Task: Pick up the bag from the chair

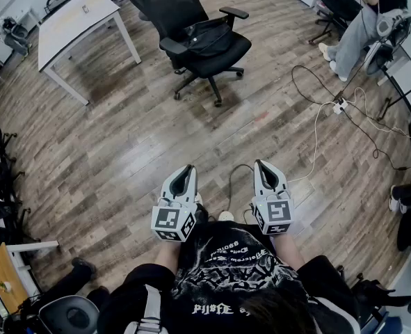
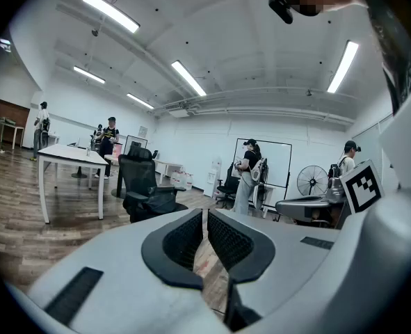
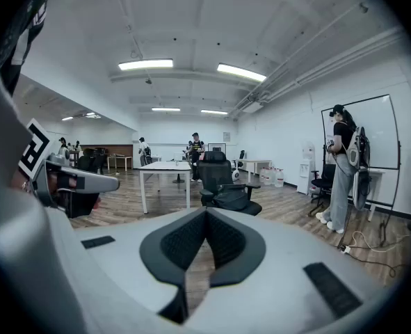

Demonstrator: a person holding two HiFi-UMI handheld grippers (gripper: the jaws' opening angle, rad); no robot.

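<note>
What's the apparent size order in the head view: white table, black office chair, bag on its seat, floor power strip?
1-2. black office chair and white table: they look about alike, so I won't rank them.
3. bag
4. power strip: clearly smallest.

White table (image 1: 76, 19), power strip (image 1: 340, 106) (cabled).

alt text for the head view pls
A black bag lies on a black office chair across a wooden floor, well ahead of the person's left gripper and right gripper, both shut and empty.
</note>
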